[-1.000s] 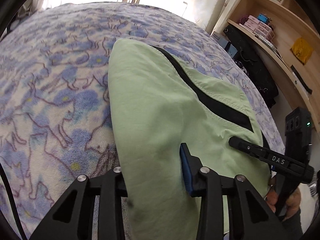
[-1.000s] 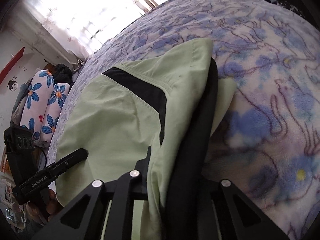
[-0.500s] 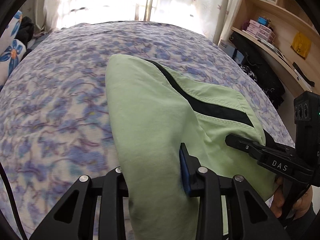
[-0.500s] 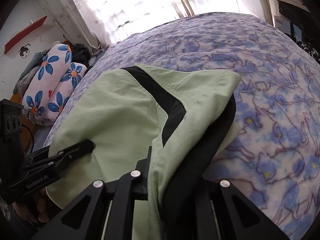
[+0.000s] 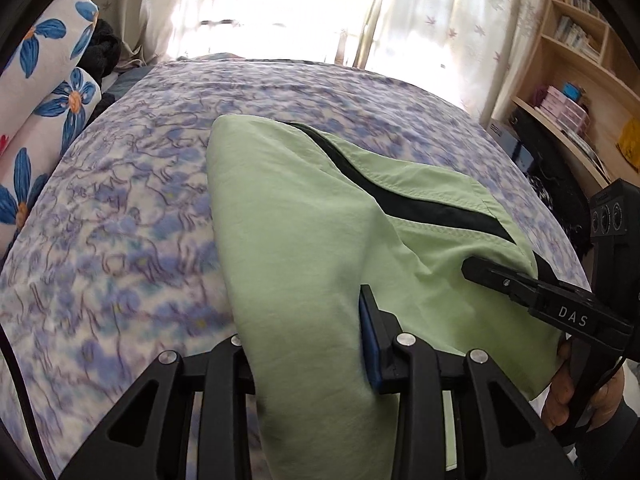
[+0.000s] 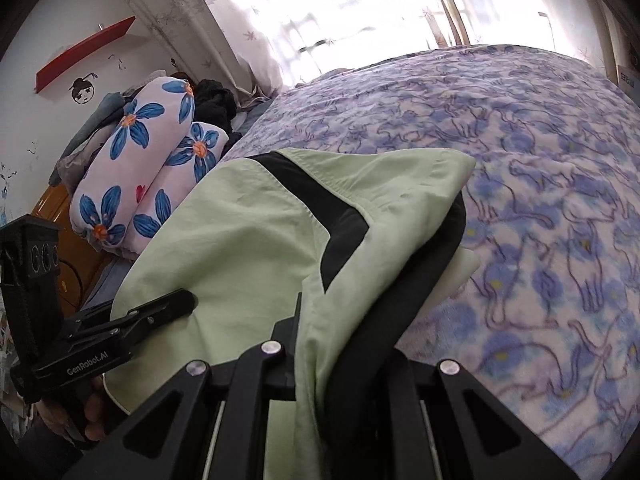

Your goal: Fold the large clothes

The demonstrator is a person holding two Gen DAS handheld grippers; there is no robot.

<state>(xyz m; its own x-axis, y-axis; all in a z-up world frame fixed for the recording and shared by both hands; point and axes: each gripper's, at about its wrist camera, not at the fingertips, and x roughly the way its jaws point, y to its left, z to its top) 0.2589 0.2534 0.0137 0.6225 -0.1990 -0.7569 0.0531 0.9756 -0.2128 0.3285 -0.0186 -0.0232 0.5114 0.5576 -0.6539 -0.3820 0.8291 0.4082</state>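
Both tools grip one pale green garment with a black stripe, held over the near edge of the bed, its far end draping onto the floral blanket. The left tool is clamped on a thick fold of green cloth. The right tool is pinched nearly closed on the garment's green and black layers. Flowered pillows lie at the bed's left edge.

Left finger of left hand-held gripper behind green garment
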